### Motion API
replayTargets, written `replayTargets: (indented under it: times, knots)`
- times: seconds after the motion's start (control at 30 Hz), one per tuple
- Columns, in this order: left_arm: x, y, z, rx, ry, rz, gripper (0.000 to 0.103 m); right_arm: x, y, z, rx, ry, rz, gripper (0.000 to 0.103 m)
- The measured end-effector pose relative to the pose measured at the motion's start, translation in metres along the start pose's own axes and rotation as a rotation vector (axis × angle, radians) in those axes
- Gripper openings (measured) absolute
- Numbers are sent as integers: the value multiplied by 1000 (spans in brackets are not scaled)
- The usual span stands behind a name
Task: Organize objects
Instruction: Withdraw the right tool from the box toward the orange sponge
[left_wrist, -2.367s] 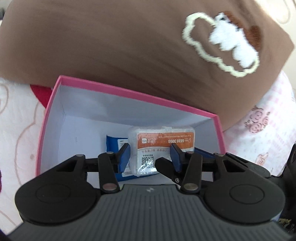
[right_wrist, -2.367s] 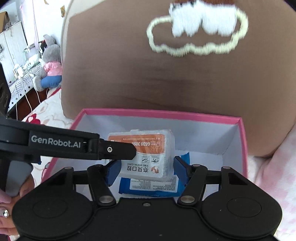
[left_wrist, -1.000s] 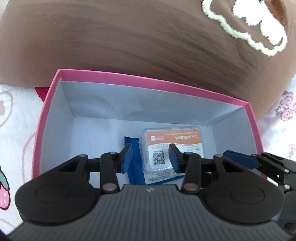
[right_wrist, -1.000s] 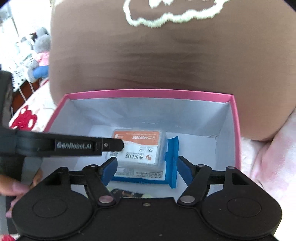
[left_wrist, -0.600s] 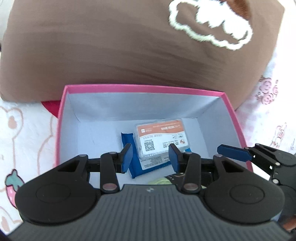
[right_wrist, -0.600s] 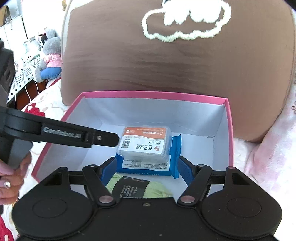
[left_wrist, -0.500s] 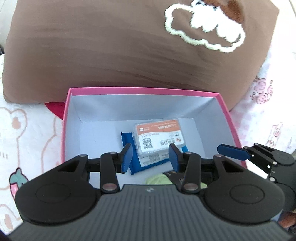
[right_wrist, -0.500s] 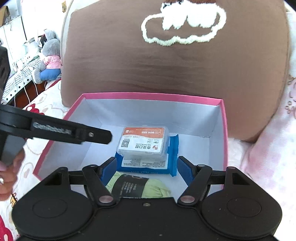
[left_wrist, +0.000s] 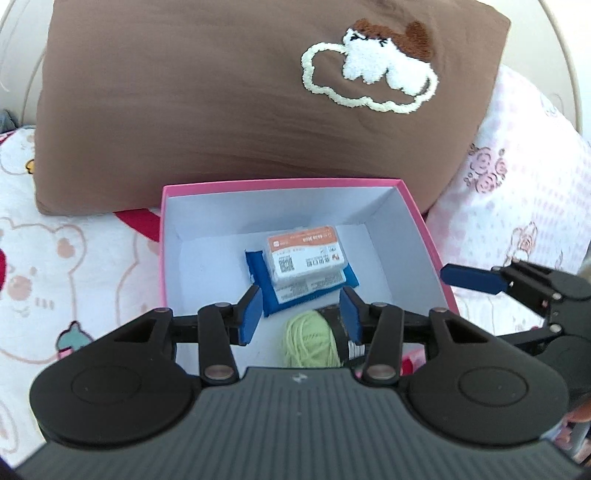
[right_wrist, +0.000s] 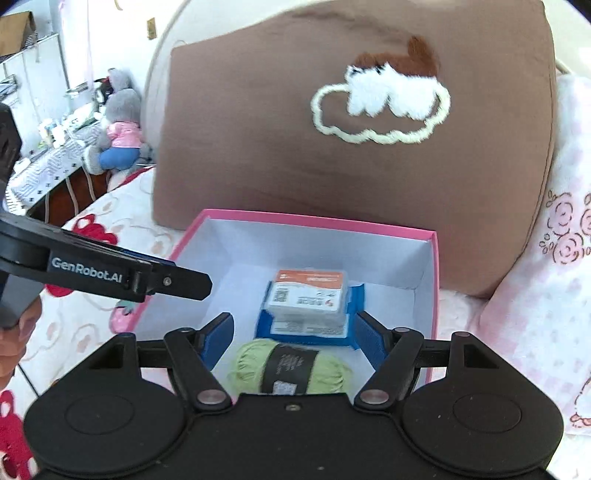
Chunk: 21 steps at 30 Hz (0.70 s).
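Observation:
A pink box (left_wrist: 280, 182) (right_wrist: 317, 219) with a white inside lies on the bed. In it a white and orange tissue pack (left_wrist: 304, 253) (right_wrist: 308, 291) rests on a blue packet (left_wrist: 266, 291) (right_wrist: 356, 299). A green yarn skein (left_wrist: 310, 338) (right_wrist: 251, 363) with a black band lies at the near end. My left gripper (left_wrist: 300, 314) hovers above the box, its jaws opening with nothing between them. My right gripper (right_wrist: 293, 334) also hangs above the box, open and holding nothing. Each gripper shows at the edge of the other's view.
A large brown pillow (left_wrist: 221, 110) (right_wrist: 295, 166) with a stitched cloud stands right behind the box. Pink patterned bedding (left_wrist: 55, 258) surrounds it, with a pale pink pillow (left_wrist: 517, 184) at the right. A grey plush toy (right_wrist: 118, 129) and shelves sit far left.
Both grippers have risen and drawn back from the box. The tissue pack stays on the blue packet, and the green yarn has come into view. The left jaws stand a little wider.

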<state>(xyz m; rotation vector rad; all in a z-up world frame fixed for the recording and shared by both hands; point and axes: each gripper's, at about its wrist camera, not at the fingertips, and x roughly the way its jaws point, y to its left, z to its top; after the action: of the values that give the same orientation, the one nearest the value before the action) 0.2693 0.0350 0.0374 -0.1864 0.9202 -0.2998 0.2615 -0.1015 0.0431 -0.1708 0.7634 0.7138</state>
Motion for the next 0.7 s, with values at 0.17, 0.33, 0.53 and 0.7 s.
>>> replayTargets:
  times: [0.17,0.33,0.53,0.7]
  knots:
    - [-28,-1,-6,10,6,-10,49,-23,12,3,-18,-22,-9,76]
    - [-52,-2,-14,26,16,-14,53,-41,25,-2,-40,-36,-24,76]
    - [-70,-5,-25,43,40,-27,54,-61,37,-11,-49,-43,-42,77]
    - [-83,-15,-27,65,27,-43,55,-75,42,-10,-73,-27,-55,78]
